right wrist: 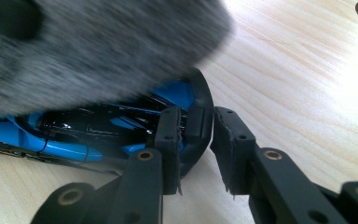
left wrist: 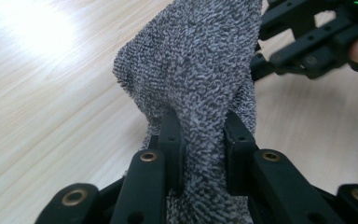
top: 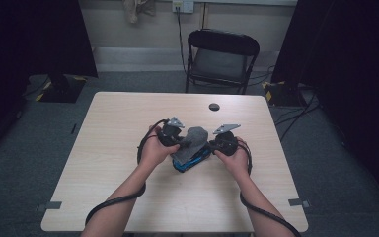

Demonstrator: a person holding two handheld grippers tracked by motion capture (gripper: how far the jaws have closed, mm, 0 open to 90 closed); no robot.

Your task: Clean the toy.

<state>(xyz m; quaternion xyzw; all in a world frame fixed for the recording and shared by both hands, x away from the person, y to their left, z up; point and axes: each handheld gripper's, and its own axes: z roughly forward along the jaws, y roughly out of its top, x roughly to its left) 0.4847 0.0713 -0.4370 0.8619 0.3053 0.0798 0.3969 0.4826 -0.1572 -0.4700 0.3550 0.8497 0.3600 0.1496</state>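
My left fingers (left wrist: 200,140) are clamping a fold of the grey towel (left wrist: 191,60), draping it over the blue toy car (right wrist: 74,135). My right fingers (right wrist: 198,140) are gripping the car's black rear wing, mid-bench (top: 128,113). Beyond is standing a black chair (top: 222,54).

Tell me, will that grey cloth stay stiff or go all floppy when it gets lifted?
Probably floppy: the cloth bunches and folds where the left gripper pinches it, and it droops over the blue toy car. It looks light, since one pinch holds it up. Its fuzzy loops likely stop it slipping from the jaws.
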